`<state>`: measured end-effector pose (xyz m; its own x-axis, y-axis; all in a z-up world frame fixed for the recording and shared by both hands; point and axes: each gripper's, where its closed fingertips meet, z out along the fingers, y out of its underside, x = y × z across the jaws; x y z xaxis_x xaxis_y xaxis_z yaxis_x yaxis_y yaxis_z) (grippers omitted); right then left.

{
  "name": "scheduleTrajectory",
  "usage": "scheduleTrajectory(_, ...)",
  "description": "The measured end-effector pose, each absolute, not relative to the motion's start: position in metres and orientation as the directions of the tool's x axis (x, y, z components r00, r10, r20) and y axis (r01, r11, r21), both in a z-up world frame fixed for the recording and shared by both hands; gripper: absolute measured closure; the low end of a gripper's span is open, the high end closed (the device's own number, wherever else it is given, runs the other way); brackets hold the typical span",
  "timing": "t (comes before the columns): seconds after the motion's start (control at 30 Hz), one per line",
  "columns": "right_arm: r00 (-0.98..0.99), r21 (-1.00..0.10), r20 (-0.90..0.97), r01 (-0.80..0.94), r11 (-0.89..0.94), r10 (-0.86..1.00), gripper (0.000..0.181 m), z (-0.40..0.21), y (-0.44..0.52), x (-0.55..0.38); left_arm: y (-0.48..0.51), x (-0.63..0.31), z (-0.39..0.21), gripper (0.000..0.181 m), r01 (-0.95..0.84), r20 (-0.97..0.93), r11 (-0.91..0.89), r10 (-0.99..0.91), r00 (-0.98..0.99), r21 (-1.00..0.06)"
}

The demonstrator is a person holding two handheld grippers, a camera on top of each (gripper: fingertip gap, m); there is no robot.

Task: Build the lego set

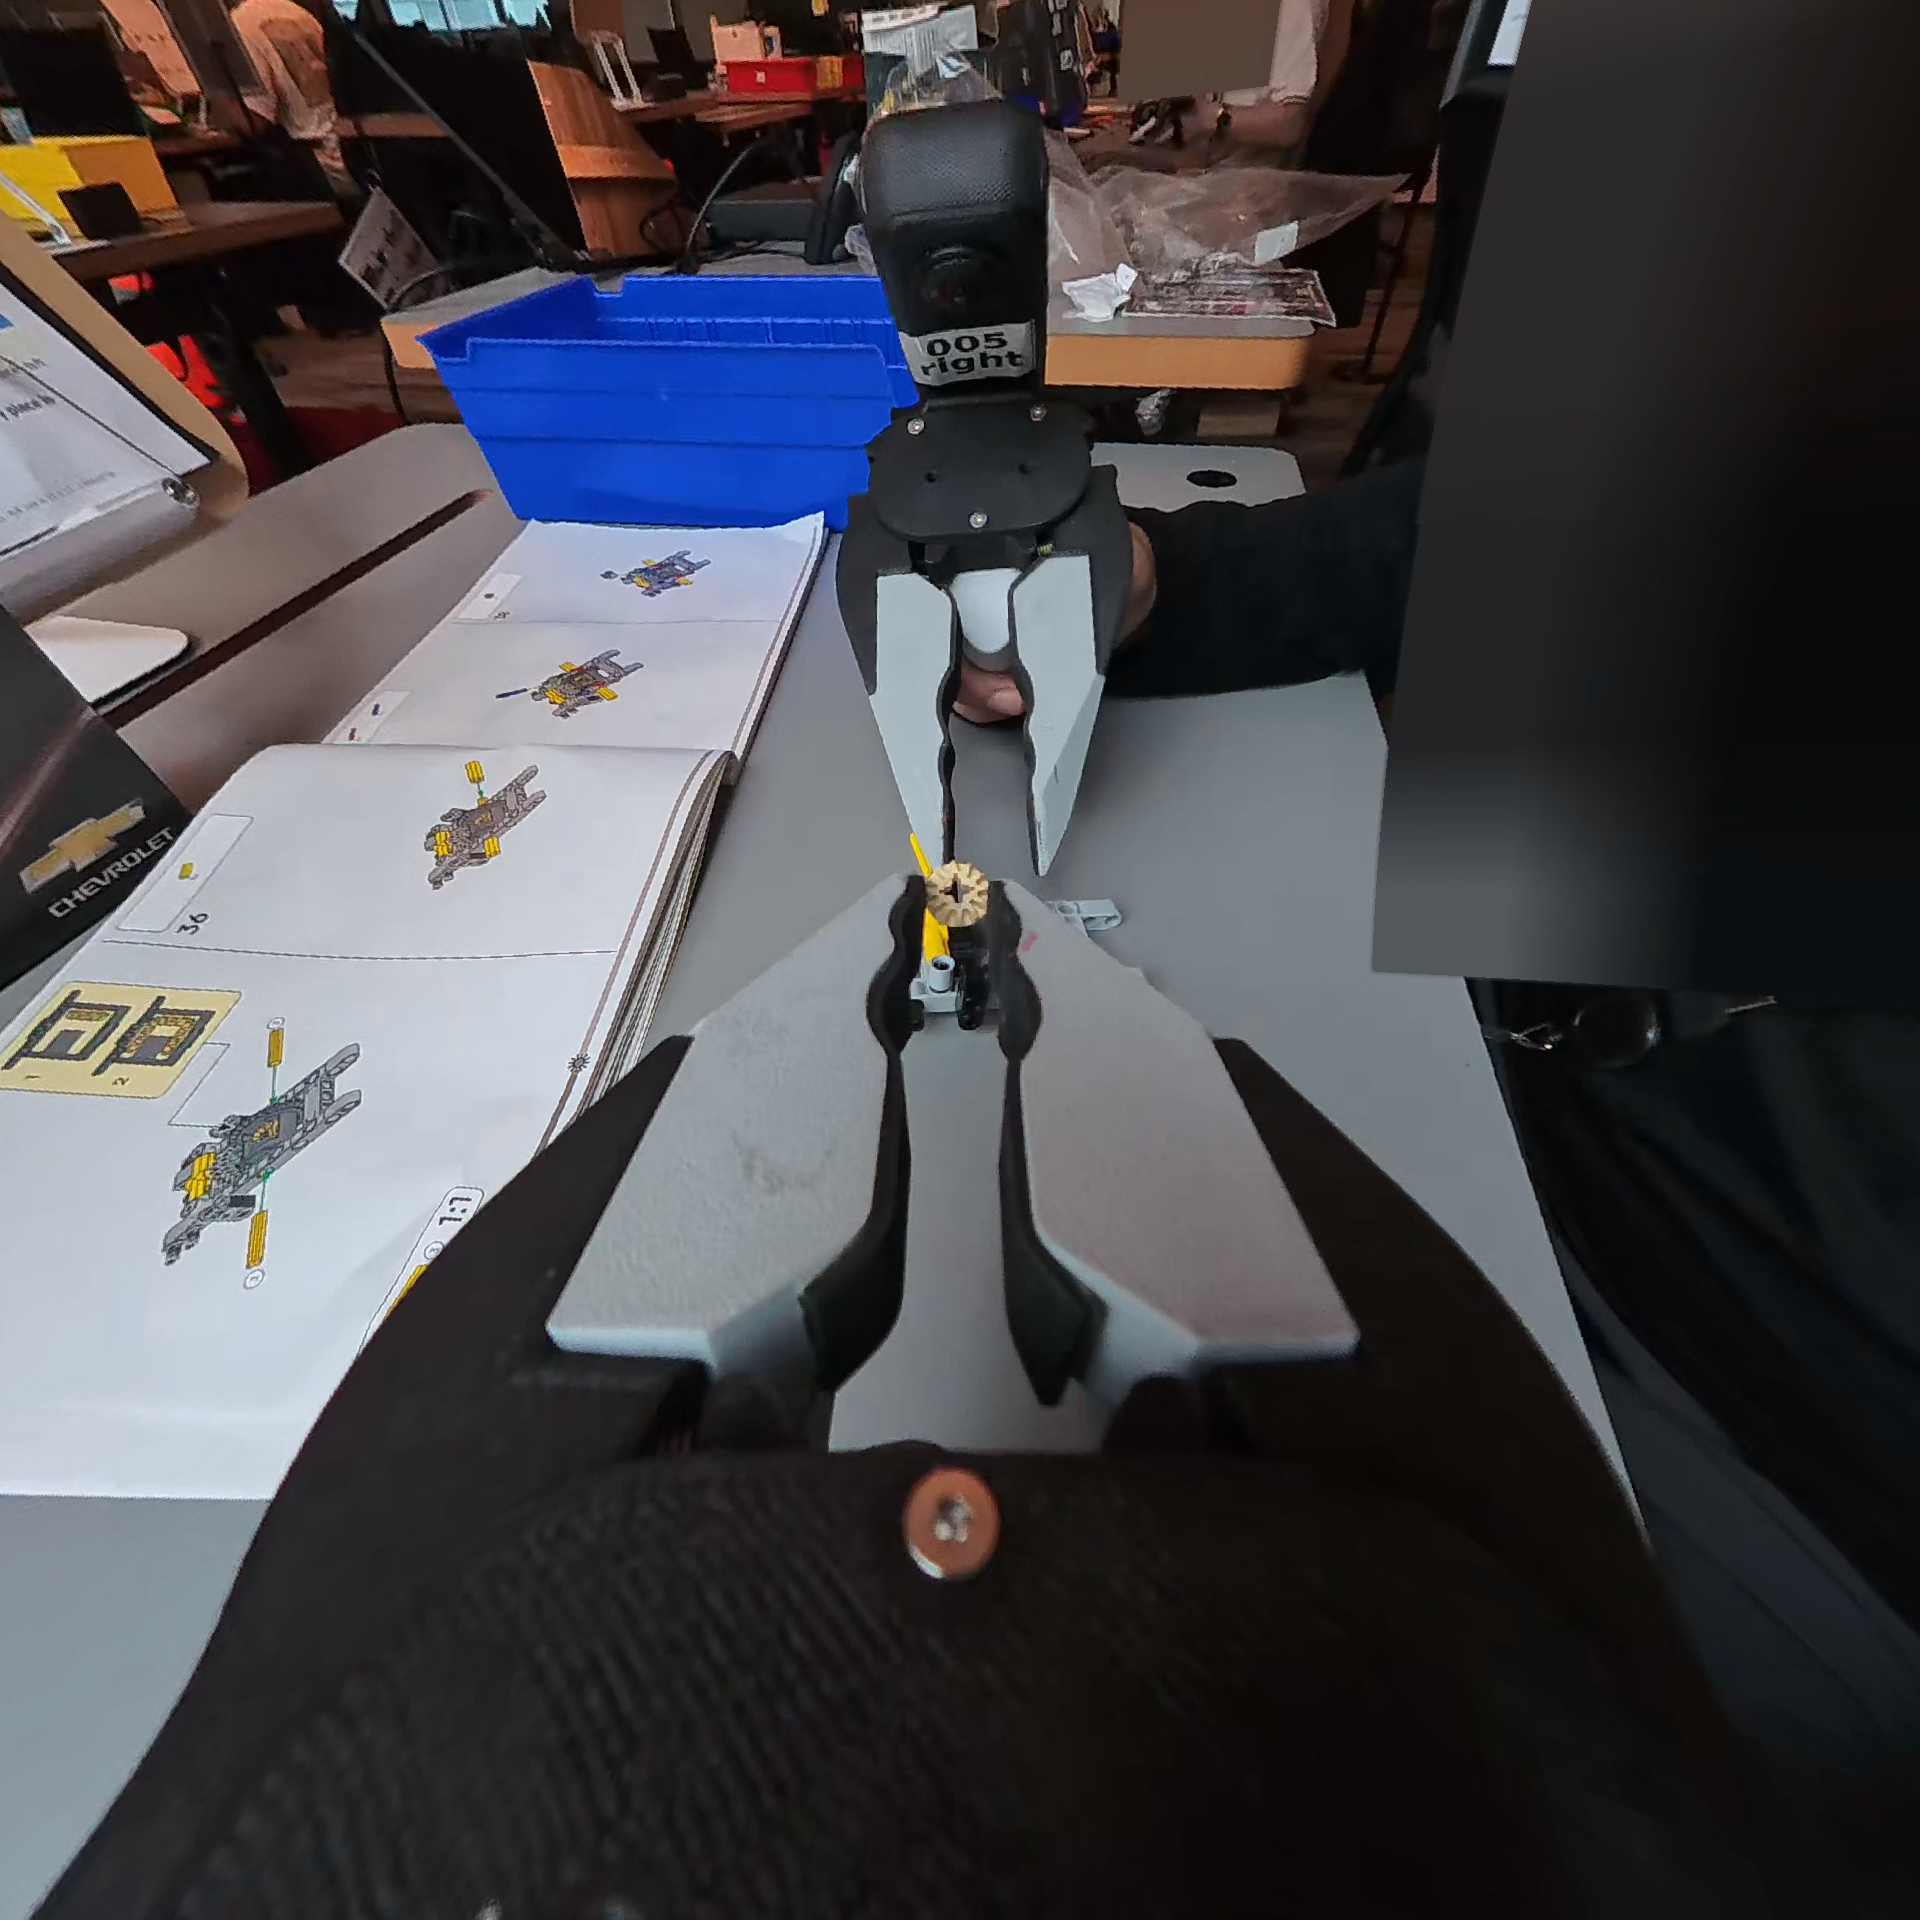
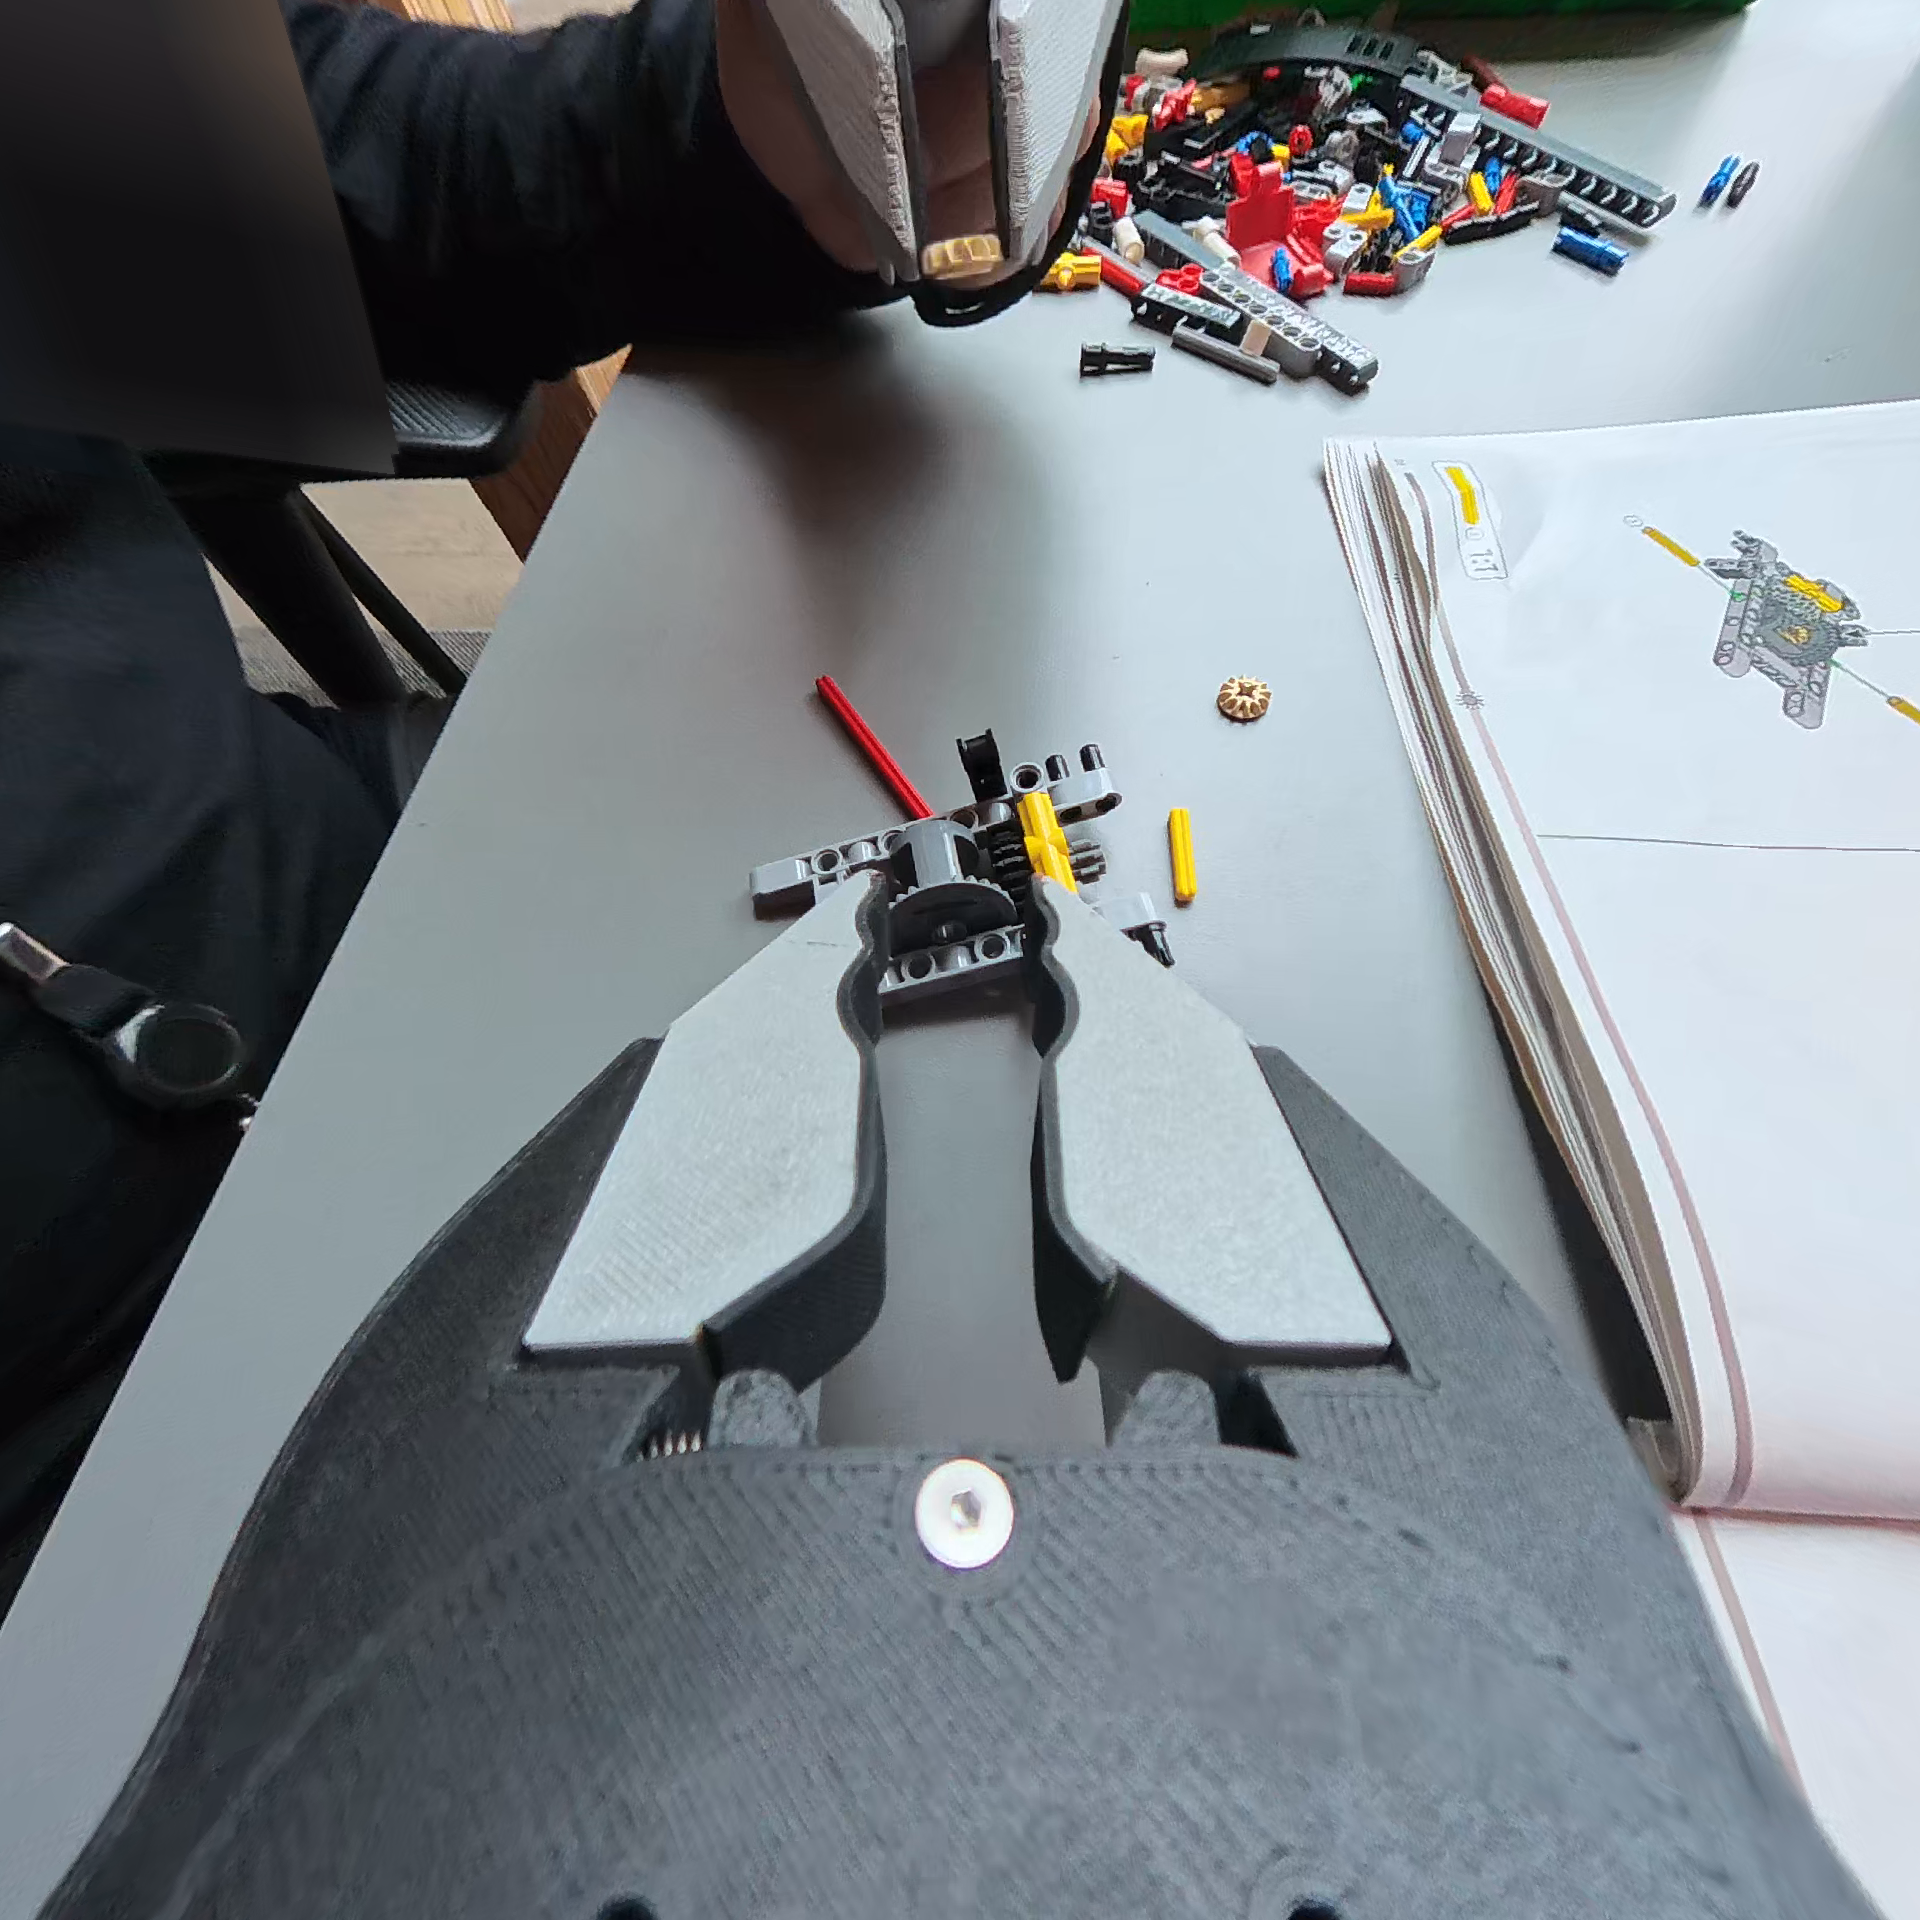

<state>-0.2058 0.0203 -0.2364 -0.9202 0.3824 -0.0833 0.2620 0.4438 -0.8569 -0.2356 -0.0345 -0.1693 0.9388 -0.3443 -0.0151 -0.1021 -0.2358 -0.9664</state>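
Note:
My left gripper (image 1: 954, 899) is shut on a small tan gear (image 1: 954, 891) at its tips and holds it in the air above the table; the gripper (image 2: 958, 268) and the gear (image 2: 961, 251) also show at the top of the right wrist view. My right gripper (image 2: 956, 904) is closed around the dark differential housing of a grey assembly (image 2: 940, 878) that lies on the grey table (image 2: 727, 520). A yellow axle (image 2: 1044, 836) sticks out of the assembly. In the left wrist view the right gripper (image 1: 992, 852) faces mine, just past the gear.
A second tan gear (image 2: 1244, 697), a loose yellow axle (image 2: 1181, 854) and a red axle (image 2: 871, 746) lie near the assembly. A pile of loose parts (image 2: 1351, 177) sits farther back. The open instruction booklet (image 2: 1662, 935) lies to the right. A blue bin (image 1: 665, 405) stands behind. The left gripper's tips are roughly 10 cm from the right gripper's. My right gripper is the nearer one to the loose yellow axle (image 2: 1181, 854): about 5 cm, against 11 cm.

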Motion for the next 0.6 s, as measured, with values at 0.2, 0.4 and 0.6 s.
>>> scheduleTrajectory(0.2, -0.920, -0.864, -0.103, 0.271, 0.423, 0.379, 0.159, -0.234, 0.023, -0.206, -0.035, -0.238, -0.168, 0.173, -0.111, -0.030, -0.229, -0.332, 0.943, -0.967)
scheduleTrajectory(0.4, -0.920, -0.876, -0.108, 0.267, 0.401, 0.376, 0.158, -0.230, 0.025, -0.206, -0.035, -0.240, -0.167, 0.173, -0.149, -0.078, -0.209, -0.314, 0.946, -0.966)
scheduleTrajectory(0.6, -0.915, -0.898, -0.091, 0.246, 0.365, 0.392, 0.159, -0.222, 0.025, -0.211, -0.033, -0.237, -0.165, 0.173, -0.192, -0.128, -0.185, -0.312, 0.942, -0.964)
